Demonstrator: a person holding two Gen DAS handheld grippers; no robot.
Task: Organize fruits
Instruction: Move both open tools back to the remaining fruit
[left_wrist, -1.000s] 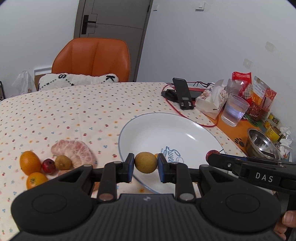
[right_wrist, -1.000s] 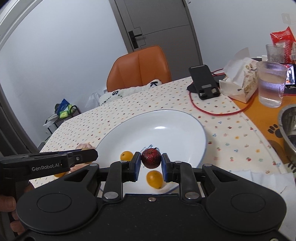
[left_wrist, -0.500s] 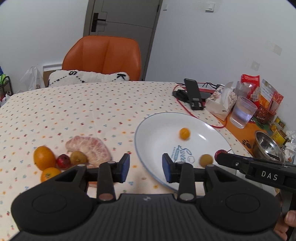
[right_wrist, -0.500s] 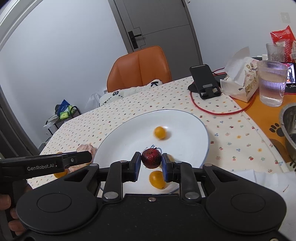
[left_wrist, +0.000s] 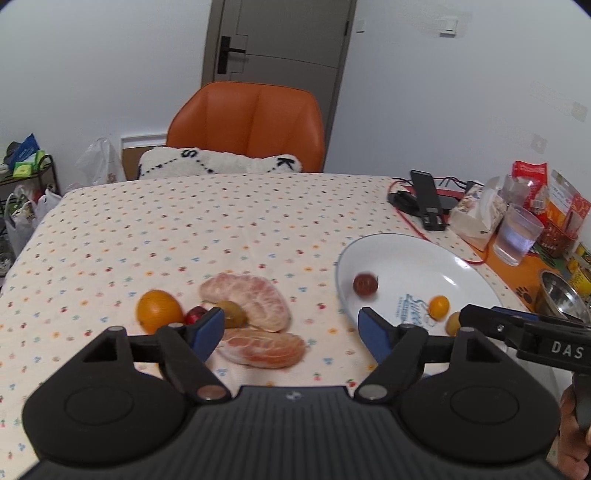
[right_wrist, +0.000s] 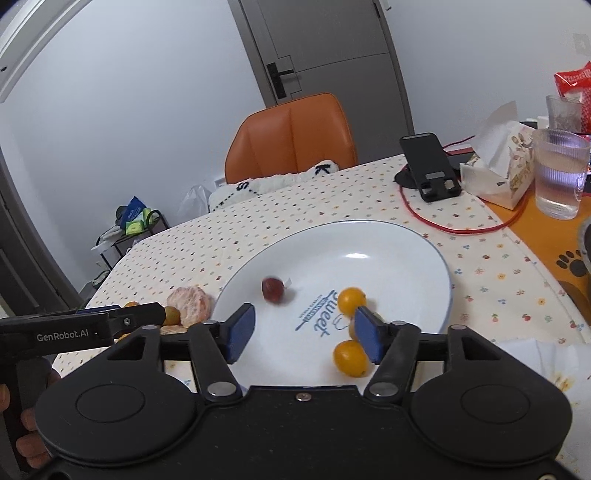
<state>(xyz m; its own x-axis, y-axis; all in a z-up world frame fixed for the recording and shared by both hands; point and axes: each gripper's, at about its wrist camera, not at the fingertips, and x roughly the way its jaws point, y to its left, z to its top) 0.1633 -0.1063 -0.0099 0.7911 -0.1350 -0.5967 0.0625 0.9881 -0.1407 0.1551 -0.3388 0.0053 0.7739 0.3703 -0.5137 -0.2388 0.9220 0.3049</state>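
Left gripper (left_wrist: 291, 325) open wide, nothing between the blue pads, hovering over the tabletop (left_wrist: 184, 236) with the dotted cloth. Right gripper (right_wrist: 301, 330) also open and empty, over the near part of the white plate (right_wrist: 399, 236).

On the plate: 1 small dark red fruit (right_wrist: 272, 288), blurred, left of centre, apart from the rest; 1 small orange fruit (right_wrist: 351, 300) by the blue lettering; another orange fruit (right_wrist: 350, 357) near the front rim, just beside the right gripper's right pad; 1 more fruit is partly hidden behind that pad, can't tell which.

Off the plate, left of it on the cloth: 2 peeled pomelo pieces (left_wrist: 255, 301), touching each other; a brownish-green fruit (left_wrist: 232, 314) against the upper piece; a red fruit (left_wrist: 195, 314) partly behind the left pad; an orange (left_wrist: 159, 315) just beside it.

Far right: glass of water (right_wrist: 559, 173), tissue pack (right_wrist: 498, 173), phone stand (right_wrist: 430, 166), red cable (right_wrist: 461, 227). Orange chair (left_wrist: 247, 125) behind the tabletop.
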